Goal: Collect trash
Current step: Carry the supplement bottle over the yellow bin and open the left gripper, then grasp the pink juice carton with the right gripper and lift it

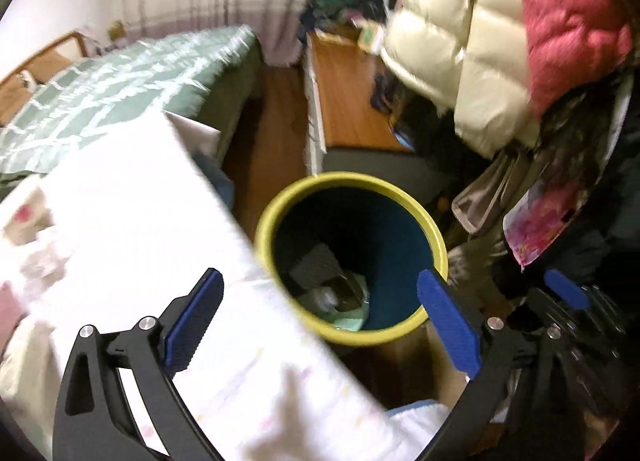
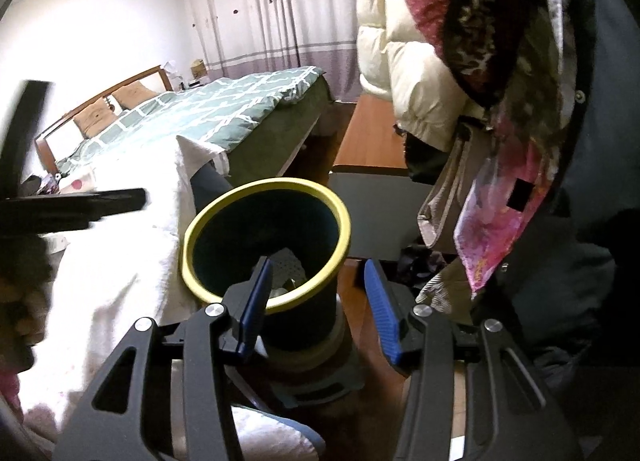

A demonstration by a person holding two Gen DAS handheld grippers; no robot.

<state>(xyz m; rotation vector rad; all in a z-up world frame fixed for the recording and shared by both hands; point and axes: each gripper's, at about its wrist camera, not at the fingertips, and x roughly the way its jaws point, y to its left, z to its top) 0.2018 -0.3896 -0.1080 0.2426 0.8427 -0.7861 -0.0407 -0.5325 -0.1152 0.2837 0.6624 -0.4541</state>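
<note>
bin [image 1: 352,261] on the floor, upright, yellow-rimmed and dark blue inside, just beside the white-draped table [image 1: 132,221]. already in it: a dark perforated piece, a pale green scrap and something clear or whitish at the bottom, too blurred to name; well under half full. so some trash looks collected already, more judged likely left, though no loose trash shows clearly on the floor or table. left gripper [image 1: 320,317] hovering above the bin's mouth, fingers spread wide, nothing between them. right gripper [image 2: 318,309] low by the bin's near rim, fingers about half apart; one finger [image 2: 256,301] in front of the rim, no grip visible, empty as far as can be seen. beyond: green checked bed [image 2: 224,105], jackets [image 2: 420,81] hanging at the right, curtains [image 2: 272,13] behind.
</note>
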